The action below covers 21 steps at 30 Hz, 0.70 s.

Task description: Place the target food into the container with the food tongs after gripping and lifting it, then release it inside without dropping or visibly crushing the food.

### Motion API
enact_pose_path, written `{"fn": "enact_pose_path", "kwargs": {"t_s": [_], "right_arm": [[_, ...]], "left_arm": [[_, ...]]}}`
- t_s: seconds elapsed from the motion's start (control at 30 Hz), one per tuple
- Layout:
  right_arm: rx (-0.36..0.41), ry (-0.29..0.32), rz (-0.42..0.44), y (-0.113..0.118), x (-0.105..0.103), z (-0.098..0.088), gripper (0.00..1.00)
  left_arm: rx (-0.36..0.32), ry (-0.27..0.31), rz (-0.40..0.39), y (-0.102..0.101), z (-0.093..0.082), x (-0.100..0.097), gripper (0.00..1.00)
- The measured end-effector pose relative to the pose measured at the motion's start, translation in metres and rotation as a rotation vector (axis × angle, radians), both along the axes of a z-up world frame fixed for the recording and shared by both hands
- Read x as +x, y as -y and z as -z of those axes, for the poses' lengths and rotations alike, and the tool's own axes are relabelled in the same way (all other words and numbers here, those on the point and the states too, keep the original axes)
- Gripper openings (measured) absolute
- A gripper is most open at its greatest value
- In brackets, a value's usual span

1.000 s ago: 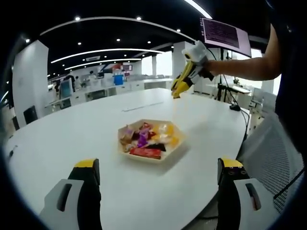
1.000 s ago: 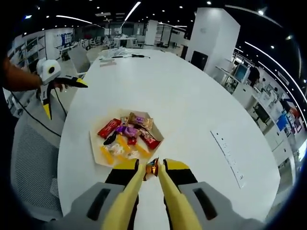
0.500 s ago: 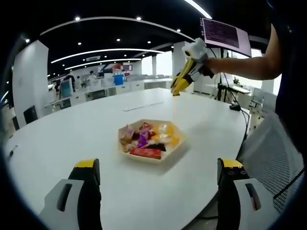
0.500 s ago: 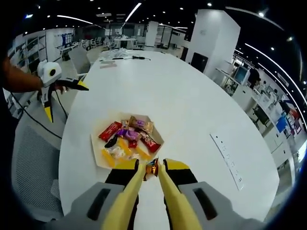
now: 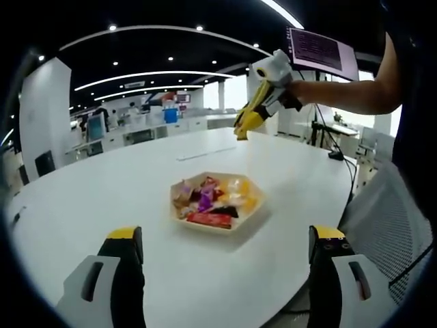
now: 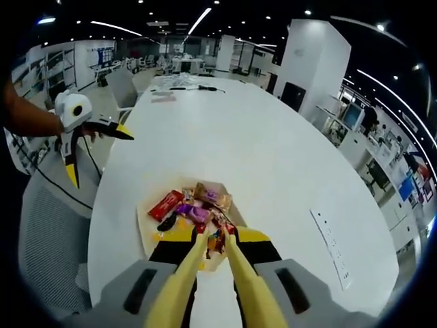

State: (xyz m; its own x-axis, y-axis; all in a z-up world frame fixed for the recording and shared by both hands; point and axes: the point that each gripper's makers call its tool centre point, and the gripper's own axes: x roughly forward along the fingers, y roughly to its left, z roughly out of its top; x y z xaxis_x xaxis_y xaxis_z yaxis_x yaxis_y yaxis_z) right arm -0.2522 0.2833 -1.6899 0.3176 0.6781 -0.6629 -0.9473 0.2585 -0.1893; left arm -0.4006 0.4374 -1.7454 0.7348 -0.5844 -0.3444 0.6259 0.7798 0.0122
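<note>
The right gripper (image 6: 216, 240) has carried the candy (image 6: 216, 241) in over the tray (image 6: 145, 217) near the table's (image 6: 273, 157) edge — tongs still clamped. Next comes a gentle release; the left gripper (image 5: 225, 239) hangs wide open.

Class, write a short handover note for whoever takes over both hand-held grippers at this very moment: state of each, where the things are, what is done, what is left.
Right hand-held gripper: shut on a wrapped candy, held in the air above the near edge of the hexagonal tray.
Left hand-held gripper: open, holding nothing, aimed at the tray from the table edge.
Tray sits on the white table, already holding assorted wrapped sweets.
Done: candy gripped and lifted.
Left: lower it into the tray and release gently.
</note>
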Motion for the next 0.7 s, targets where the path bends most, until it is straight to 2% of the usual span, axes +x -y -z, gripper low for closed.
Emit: {"fn": "enact_pose_path", "kwargs": {"t_s": [0.4, 0.7], "right_arm": [[0.023, -0.001, -0.057, -0.044, -0.008, -0.006, 0.19], [0.033, -0.010, -0.072, -0.055, -0.010, -0.006, 0.20]], "left_arm": [[0.001, 0.007, -0.003, 0.000, -0.002, 0.000, 0.97], [-0.004, 0.008, -0.009, -0.002, -0.002, 0.000, 0.97]]}}
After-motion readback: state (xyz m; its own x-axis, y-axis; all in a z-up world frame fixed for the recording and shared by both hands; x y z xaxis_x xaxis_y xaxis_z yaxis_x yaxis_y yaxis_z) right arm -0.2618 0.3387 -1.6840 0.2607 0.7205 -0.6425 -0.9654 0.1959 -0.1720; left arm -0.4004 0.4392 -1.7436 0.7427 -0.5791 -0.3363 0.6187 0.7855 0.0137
